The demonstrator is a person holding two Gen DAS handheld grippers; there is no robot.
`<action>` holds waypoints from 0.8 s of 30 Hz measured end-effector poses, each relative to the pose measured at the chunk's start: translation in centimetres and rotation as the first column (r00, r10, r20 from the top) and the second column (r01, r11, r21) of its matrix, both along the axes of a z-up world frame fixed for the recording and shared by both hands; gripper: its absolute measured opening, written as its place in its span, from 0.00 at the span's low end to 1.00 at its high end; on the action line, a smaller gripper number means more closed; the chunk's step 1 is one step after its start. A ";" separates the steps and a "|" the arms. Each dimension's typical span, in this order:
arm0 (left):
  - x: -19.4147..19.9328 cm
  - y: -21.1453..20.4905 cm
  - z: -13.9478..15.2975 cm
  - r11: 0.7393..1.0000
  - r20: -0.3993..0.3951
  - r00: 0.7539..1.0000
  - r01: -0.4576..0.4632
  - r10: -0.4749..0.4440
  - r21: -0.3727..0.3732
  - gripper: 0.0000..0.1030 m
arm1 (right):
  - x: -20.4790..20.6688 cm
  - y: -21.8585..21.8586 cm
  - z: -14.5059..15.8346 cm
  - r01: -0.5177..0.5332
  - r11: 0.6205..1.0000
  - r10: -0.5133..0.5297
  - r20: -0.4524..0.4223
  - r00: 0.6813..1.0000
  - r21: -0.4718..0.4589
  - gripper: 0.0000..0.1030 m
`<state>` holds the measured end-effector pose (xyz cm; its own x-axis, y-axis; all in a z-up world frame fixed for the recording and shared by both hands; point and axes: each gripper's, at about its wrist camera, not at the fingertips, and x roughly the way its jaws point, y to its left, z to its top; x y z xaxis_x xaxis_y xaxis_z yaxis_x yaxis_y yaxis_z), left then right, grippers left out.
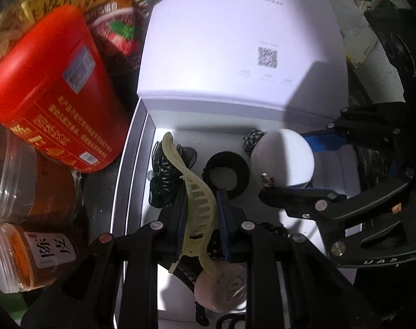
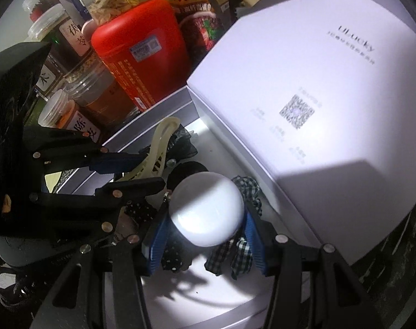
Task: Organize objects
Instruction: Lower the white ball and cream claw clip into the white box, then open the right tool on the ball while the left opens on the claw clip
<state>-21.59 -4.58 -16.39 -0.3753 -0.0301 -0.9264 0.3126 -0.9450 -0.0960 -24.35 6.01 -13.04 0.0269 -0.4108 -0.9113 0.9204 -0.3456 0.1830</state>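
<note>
Overhead, raised box lid (image 1: 235, 41), grippers below.

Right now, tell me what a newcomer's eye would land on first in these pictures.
First, the open white box with its raised lid, and both tongs poised over it. The left tongs clamp a pale yellow hair claw clip; the right tongs grip a glowing white ball. Next, the big red canister among jars to the box's left.

Both hand-held grippers (image 1: 201, 230) (image 2: 205, 235) clamped, downward
</note>
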 end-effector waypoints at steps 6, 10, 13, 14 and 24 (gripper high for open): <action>0.3 -0.1 -0.8 0.999 0.013 1.000 -0.015 0.015 0.039 0.19 | 0.0 0.0 -1.0 -0.002 1.000 0.002 0.012 1.000 0.001 0.51; 0.4 -0.2 -1.0 0.998 0.015 1.000 -0.026 0.025 0.052 0.19 | 0.1 0.1 -1.1 -0.011 1.000 0.011 0.011 1.000 -0.010 0.52; 0.4 -0.3 -1.3 0.997 0.021 0.999 -0.037 0.035 0.063 0.19 | 0.1 0.1 -1.1 -0.019 1.000 0.019 0.005 1.000 -0.013 0.52; 0.4 -0.4 -1.4 0.997 0.020 0.999 -0.041 0.040 0.068 0.19 | 0.1 0.1 -1.2 -0.023 1.000 0.023 0.004 1.000 -0.012 0.52; 0.7 -0.9 -2.0 0.992 0.051 0.993 -0.107 0.104 0.061 0.27 | 0.2 0.0 -1.0 -0.038 0.999 0.038 -0.018 0.999 0.017 0.57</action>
<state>-20.86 -5.52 -18.38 -0.3287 -0.0080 -0.9444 0.4155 -0.8992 -0.1370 -24.16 6.04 -14.04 0.0258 -0.3947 -0.9185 0.9360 -0.3131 0.1608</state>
